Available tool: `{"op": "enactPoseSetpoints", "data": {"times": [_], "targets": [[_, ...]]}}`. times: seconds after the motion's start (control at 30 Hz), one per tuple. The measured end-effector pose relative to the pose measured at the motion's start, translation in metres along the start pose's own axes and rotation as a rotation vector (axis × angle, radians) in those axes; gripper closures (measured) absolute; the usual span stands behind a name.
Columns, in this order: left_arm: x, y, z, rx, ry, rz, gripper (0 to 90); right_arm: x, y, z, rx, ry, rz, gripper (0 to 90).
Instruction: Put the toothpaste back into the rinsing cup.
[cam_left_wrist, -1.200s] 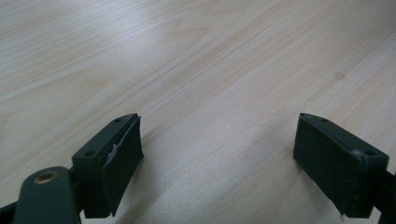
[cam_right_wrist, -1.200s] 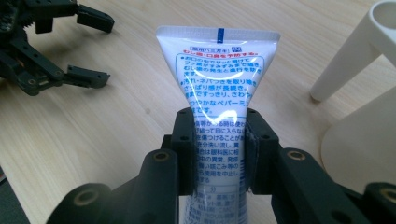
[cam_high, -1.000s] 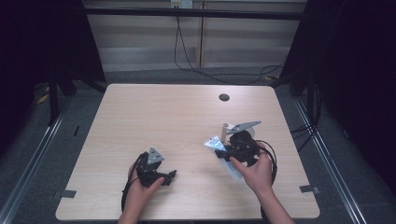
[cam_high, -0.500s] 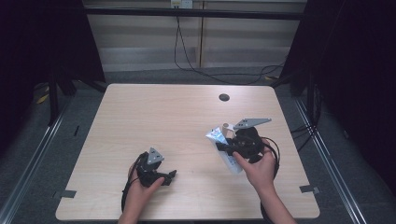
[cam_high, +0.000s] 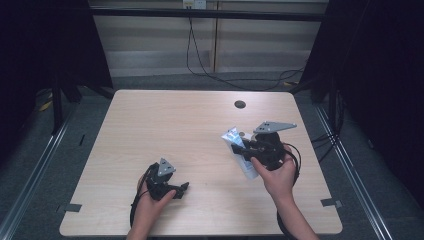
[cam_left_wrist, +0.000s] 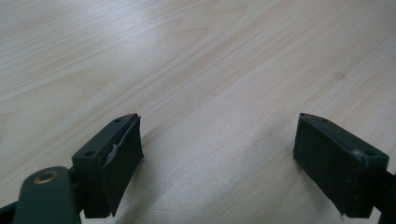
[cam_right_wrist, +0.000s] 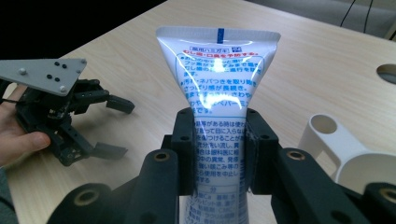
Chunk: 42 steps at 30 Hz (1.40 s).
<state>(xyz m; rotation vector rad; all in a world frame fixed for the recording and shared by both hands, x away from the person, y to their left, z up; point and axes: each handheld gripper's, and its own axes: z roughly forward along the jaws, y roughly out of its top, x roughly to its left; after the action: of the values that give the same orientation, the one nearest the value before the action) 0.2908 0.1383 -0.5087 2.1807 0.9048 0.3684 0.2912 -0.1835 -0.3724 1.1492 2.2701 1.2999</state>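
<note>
High view: pale wooden table (cam_high: 165, 125), dark surroundings.

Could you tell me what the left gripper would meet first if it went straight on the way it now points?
Probably just the bare table. The left gripper is open and angled down at the wood, with nothing between its fingers or ahead of them, though depth is hard to judge.

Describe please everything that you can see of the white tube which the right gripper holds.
The tube is soft, glossy white plastic with blue and red Japanese print and a flat crimped end bearing a short blue mark. The right gripper is shut on its middle, one of its black fingers pressing each side. The crimped end points away from the gripper's camera. In the high view the tube is on the table's right side.
</note>
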Motion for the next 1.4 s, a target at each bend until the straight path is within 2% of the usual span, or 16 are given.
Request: {"op": "enactPoseSetpoints", "data": {"times": [0.4,0.77,1.4], "targets": [[0.000,0.000,0.000,0.000,0.000,0.000,15.4,-0.009,0.010,-0.005,-0.059,-0.009,0.030,70.1],[0.000,0.000,0.000,0.001,0.000,0.001,15.4,-0.017,0.016,-0.012,-0.135,-0.055,0.022,70.1],[0.000,0.000,0.000,0.001,0.000,0.000,15.4,-0.040,0.018,-0.010,-0.176,-0.103,0.052,69.7]]}}
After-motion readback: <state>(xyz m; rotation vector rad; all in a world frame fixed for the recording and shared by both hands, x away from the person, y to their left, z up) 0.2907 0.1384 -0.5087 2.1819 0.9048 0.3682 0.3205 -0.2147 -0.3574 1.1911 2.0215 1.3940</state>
